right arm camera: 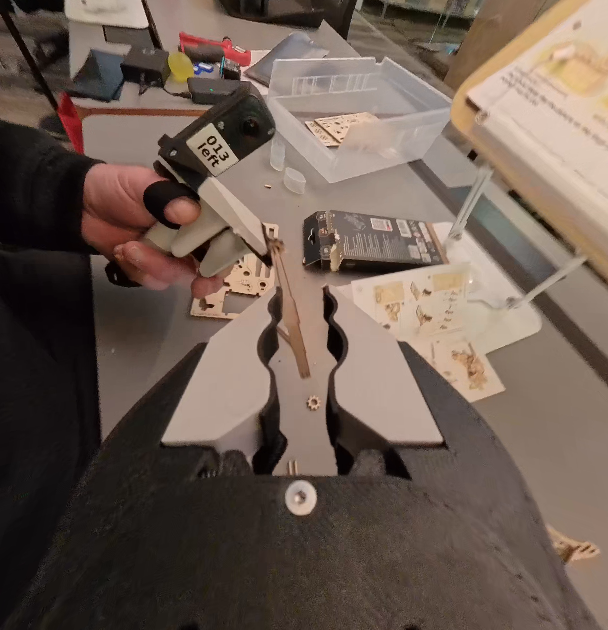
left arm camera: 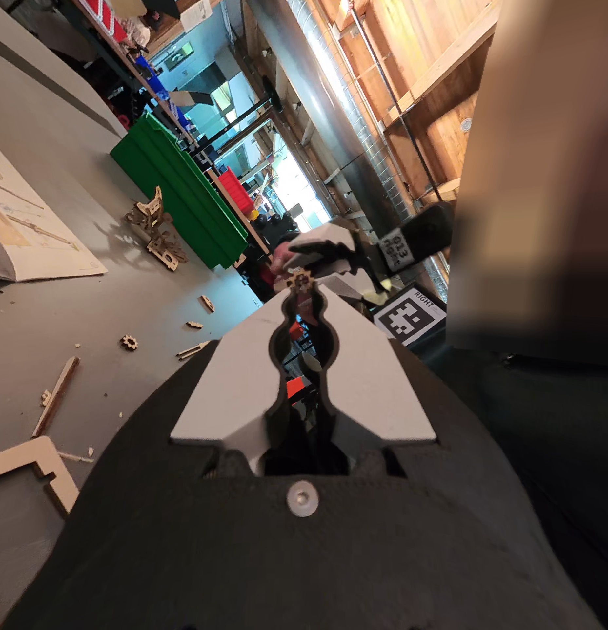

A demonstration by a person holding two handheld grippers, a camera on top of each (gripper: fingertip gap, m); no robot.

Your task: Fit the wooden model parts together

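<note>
Right wrist view: left gripper (right arm camera: 269, 250) pinches a gear-tipped wooden stick (right arm camera: 292, 313) (held aloft), long axis running into the spread right gripper (right arm camera: 301, 296), fingers either side.

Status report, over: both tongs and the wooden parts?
Left tongs shut on gear-tipped wooden strip. Right tongs open, around the strip, no grip. Loose gear on table. Nothing blocking.

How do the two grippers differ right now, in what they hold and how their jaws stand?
The left gripper is shut on a small wooden gear; the right gripper is open and holds nothing. The left is raised above the table; a wooden strip shows between the right's fingers. Both share grey fingers on black bodies.
</note>
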